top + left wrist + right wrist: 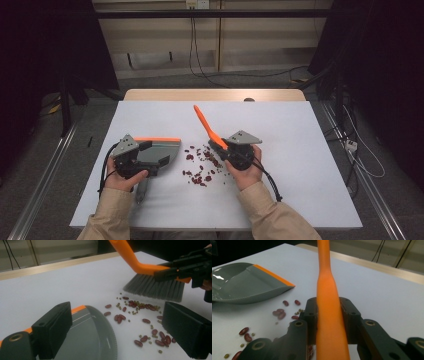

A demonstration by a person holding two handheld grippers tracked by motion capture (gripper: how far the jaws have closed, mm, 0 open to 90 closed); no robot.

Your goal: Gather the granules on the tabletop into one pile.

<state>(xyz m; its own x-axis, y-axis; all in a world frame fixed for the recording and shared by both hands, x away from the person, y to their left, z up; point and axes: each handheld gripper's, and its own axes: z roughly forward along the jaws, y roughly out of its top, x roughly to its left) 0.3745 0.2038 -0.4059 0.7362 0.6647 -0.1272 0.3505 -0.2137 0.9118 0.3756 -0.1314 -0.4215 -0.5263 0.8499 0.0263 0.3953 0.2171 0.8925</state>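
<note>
The right gripper (226, 146) pinches the orange handle of a hand brush (206, 126) near the middle of the white table (300, 150), its grey bristles (155, 287) just above scattered red beans (200, 167). The left gripper (150, 159) holds a grey dustpan (162, 150) toward the left edge, but whether its jaws press on the pan is unclear.
</note>
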